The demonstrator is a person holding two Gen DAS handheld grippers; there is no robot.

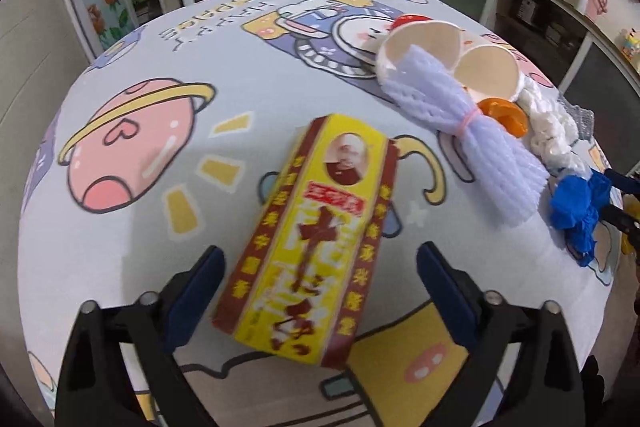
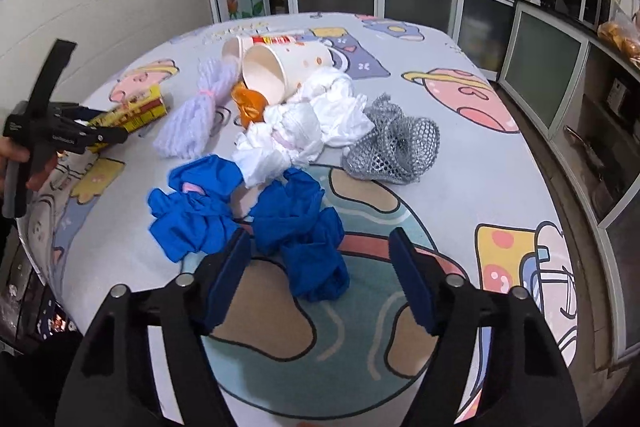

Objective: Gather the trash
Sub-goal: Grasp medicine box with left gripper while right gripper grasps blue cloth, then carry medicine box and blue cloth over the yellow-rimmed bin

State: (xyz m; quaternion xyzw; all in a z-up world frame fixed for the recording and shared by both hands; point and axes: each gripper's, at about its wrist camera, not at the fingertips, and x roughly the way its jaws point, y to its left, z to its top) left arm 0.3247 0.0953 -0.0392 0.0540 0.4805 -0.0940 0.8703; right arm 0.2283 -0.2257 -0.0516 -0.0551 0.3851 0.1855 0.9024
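A yellow and red carton (image 1: 308, 235) lies flat on the cartoon tablecloth (image 1: 140, 211). My left gripper (image 1: 320, 267) is open, its blue pads either side of the carton's near end, not touching it. It also shows in the right wrist view (image 2: 100, 131), beside the carton (image 2: 140, 109). My right gripper (image 2: 320, 255) is open over crumpled blue gloves (image 2: 296, 227), jaws wide on either side. Beyond lie white crumpled plastic (image 2: 296, 127), a grey mesh net (image 2: 396, 147), purple foam netting (image 2: 192, 115), an orange wrapper (image 2: 250, 103) and two tipped paper cups (image 2: 280, 71).
The round table's edge (image 2: 552, 187) drops off to the right, with cabinets (image 2: 540, 59) along the wall behind. In the left wrist view the cups (image 1: 452, 55), foam netting (image 1: 460, 123) and blue gloves (image 1: 576, 211) lie to the right of the carton.
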